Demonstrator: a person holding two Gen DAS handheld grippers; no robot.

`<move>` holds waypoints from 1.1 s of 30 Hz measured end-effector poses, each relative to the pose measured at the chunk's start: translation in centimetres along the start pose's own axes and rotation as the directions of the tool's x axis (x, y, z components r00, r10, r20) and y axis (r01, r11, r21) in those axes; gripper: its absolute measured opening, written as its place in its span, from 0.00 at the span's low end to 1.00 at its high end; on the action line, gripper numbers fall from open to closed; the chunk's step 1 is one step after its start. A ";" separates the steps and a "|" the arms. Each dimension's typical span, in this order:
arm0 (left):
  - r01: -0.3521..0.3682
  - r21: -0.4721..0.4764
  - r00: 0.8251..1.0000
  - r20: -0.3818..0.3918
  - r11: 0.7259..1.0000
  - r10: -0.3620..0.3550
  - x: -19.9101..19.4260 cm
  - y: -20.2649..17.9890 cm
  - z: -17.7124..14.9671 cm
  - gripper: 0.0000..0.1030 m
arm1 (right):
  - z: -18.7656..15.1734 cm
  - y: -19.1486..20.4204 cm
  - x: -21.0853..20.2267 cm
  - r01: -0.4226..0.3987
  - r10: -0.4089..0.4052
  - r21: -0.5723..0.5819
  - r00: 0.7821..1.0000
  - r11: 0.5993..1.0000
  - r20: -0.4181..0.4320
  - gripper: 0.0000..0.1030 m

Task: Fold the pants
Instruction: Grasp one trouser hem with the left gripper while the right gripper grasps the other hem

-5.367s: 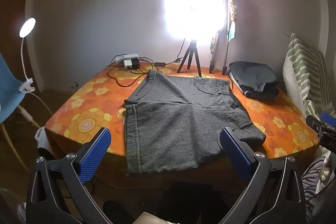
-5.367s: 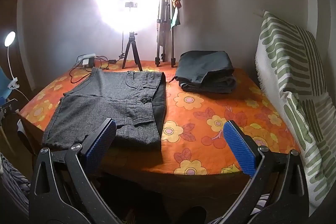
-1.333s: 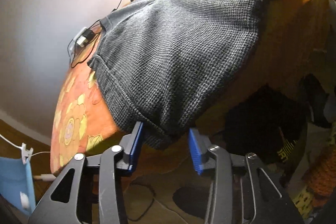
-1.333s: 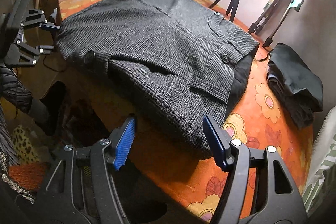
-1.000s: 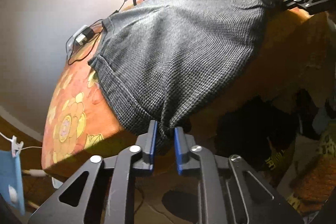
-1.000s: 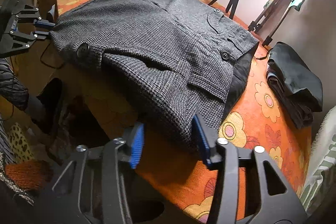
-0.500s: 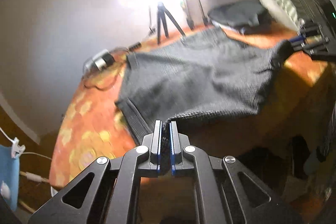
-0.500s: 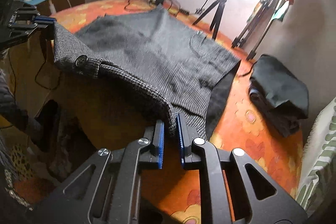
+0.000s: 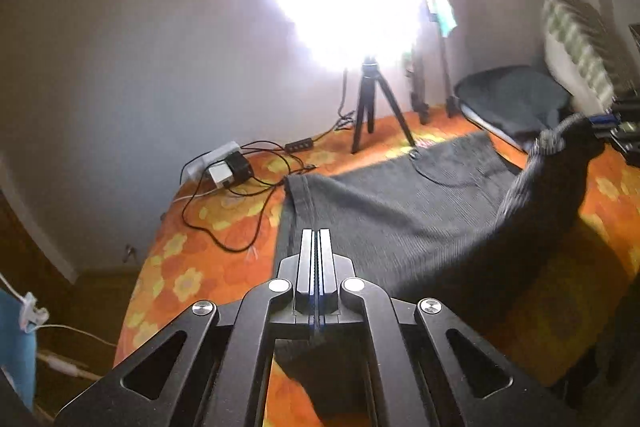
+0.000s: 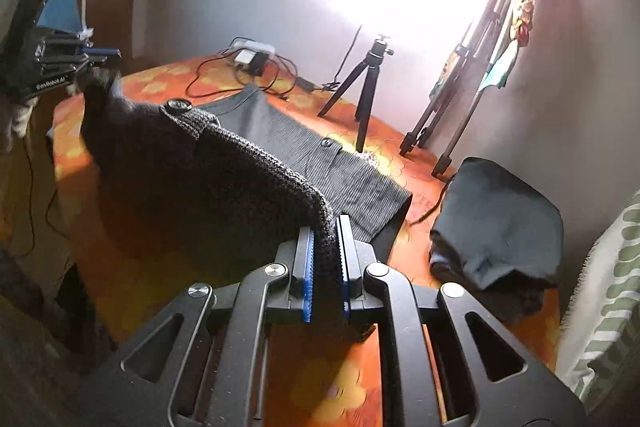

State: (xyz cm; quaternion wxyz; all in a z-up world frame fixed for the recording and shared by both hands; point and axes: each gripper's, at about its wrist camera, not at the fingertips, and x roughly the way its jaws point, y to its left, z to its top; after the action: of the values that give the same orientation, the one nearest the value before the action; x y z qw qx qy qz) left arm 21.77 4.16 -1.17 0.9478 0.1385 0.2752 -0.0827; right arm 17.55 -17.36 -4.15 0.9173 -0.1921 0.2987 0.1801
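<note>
Both hem corners of the pants [image 10: 256,155] are pinched and lifted by the left gripper [image 9: 316,259] and right gripper [image 10: 325,259]. Uneven lifting could skew the fold; thin cloth might slip from the left fingers [image 9: 306,263].

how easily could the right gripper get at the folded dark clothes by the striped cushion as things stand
Probably not yet: the right gripper is shut on the grey pants hem. The folded dark clothes lie just right of it, nothing between; it must let go first.

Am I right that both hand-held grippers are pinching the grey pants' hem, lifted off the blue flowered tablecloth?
Not quite: the tablecloth is orange, as the right wrist view shows. Both the left hand-held gripper and right hand-held gripper do pinch the grey pants, hem lifted.
</note>
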 end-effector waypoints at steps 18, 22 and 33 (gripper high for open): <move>0.241 -0.390 0.904 -0.242 0.889 -0.352 7.8 4.6 -4.7 0.32 | -1.1 -2.5 9.7 -0.029 0.036 0.051 0.988 0.998 -0.152 0.10; 0.237 -0.357 0.896 -0.280 0.904 -0.346 7.7 2.9 -5.9 0.45 | -1.5 -2.8 9.7 -0.037 0.047 0.070 0.987 0.997 -0.150 0.10; 0.143 -0.349 0.913 -0.315 0.926 -0.259 9.3 1.9 -7.7 0.47 | -2.3 -2.9 9.4 -0.048 0.061 0.091 0.987 0.995 -0.152 0.10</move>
State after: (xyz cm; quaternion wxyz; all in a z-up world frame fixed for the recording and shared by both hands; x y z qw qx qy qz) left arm 26.11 7.62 -12.09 0.8782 -0.0329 0.4646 -0.1090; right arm 24.84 -18.88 -11.02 0.8936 -0.1573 0.3815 0.1765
